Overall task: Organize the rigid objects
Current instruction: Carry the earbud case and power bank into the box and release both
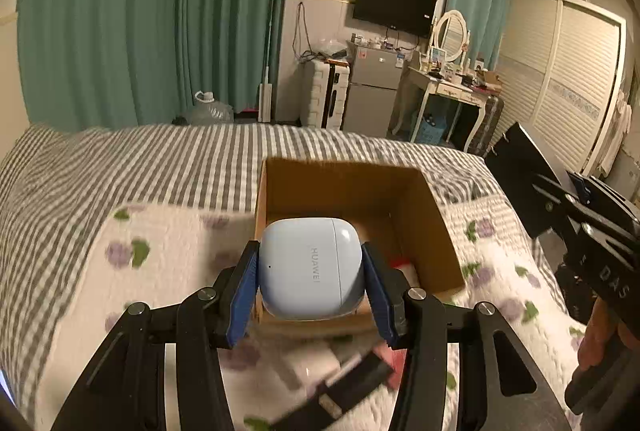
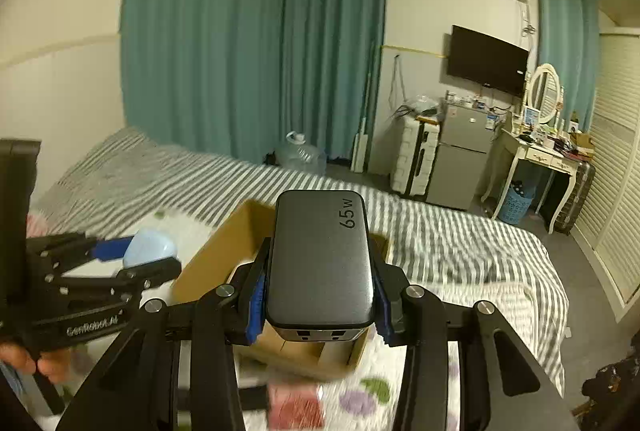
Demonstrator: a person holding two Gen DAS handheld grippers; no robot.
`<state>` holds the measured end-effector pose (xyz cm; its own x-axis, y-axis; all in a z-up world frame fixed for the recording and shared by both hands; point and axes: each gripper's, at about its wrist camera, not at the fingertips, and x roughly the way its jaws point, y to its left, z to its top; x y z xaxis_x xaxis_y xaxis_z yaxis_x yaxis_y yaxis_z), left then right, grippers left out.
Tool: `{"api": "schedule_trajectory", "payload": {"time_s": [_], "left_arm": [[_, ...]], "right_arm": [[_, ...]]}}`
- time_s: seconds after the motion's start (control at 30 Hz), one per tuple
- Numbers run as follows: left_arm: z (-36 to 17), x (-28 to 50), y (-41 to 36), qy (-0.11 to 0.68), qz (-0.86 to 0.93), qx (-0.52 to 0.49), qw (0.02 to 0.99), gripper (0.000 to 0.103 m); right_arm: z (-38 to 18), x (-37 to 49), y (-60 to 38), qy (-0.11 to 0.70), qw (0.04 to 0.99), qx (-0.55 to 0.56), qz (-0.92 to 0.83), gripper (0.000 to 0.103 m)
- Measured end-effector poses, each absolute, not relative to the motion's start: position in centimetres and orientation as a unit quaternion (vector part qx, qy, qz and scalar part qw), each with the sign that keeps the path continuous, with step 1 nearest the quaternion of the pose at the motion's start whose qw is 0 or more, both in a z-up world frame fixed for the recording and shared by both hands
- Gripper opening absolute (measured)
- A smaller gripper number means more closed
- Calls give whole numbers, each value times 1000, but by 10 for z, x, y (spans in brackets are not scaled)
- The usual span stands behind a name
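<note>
Teal curtains [image 2: 256, 43] hang behind a striped bed [image 1: 160, 159], near a wall television [image 2: 488, 61] and a small fridge [image 1: 372, 95].

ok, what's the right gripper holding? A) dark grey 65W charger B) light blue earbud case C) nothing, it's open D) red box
A: the right gripper is shut on the dark grey charger marked 65W, held over the cardboard box; the blue earbud case is in the left gripper.
</note>
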<state>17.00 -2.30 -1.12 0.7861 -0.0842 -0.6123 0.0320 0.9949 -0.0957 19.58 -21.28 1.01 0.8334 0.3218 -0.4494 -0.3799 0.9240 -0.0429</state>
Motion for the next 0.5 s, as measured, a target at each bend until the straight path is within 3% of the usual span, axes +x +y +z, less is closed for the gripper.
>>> {"api": "schedule_trajectory", "payload": {"time_s": [0.2, 0.5], "left_arm": [[-19, 219, -38, 333, -43, -21, 942, 50], [-86, 274, -73, 391, -67, 18, 918, 51]], "right_arm": [[0, 257, -206, 232, 954, -54, 184, 42], [-65, 310, -218, 297, 937, -41, 177, 42]]}}
